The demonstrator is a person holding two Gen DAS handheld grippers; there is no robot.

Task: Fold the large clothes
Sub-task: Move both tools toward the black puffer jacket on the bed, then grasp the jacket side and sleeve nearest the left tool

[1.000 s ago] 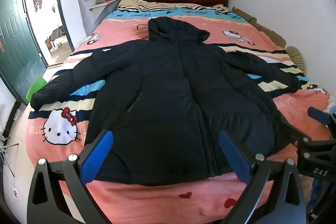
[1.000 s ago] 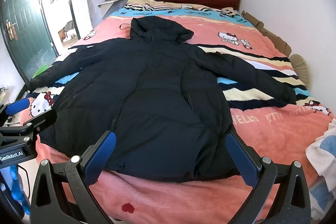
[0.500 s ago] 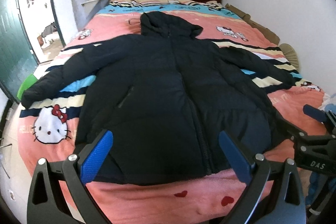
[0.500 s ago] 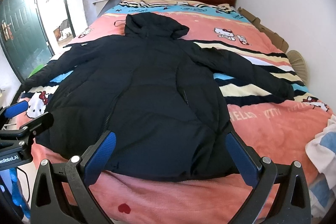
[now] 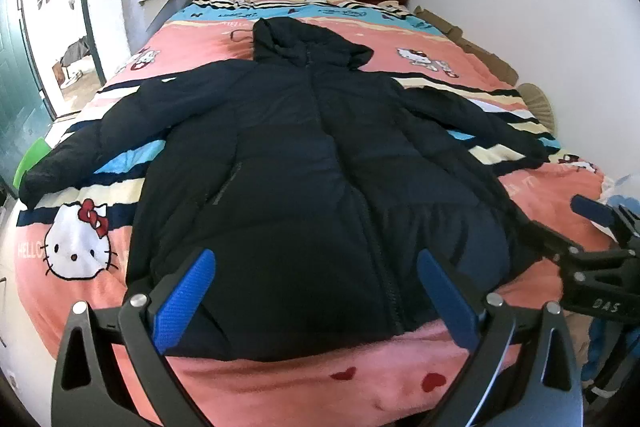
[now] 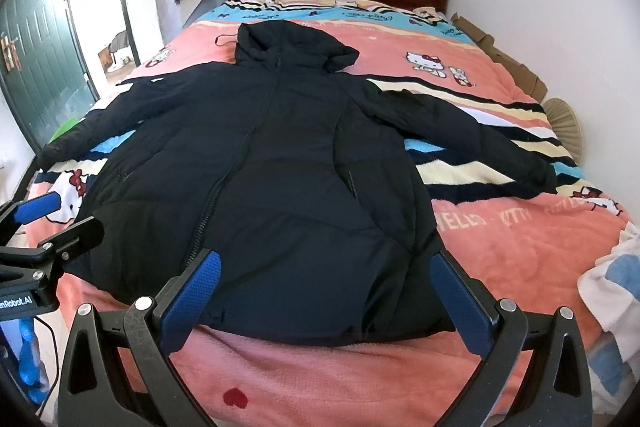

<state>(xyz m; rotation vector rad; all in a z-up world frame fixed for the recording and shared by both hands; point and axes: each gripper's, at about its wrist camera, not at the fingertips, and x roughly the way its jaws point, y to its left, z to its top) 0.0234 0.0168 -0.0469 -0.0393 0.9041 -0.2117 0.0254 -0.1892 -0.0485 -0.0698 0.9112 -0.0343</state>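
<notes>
The black padded jacket (image 5: 320, 195) on the bed (image 5: 320, 383) looks soft and bulky; both spread-jawed, empty grippers (image 5: 316, 301) (image 6: 326, 297) should pinch its hem corners.

Black jacket (image 5: 304, 187) flat on bed (image 5: 280, 383)

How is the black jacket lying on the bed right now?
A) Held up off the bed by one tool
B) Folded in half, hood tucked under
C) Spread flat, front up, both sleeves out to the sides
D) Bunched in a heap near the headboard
C: the jacket lies flat on the bed, zipper up, hood toward the headboard, sleeves spread; both tools are open and off it.
</notes>
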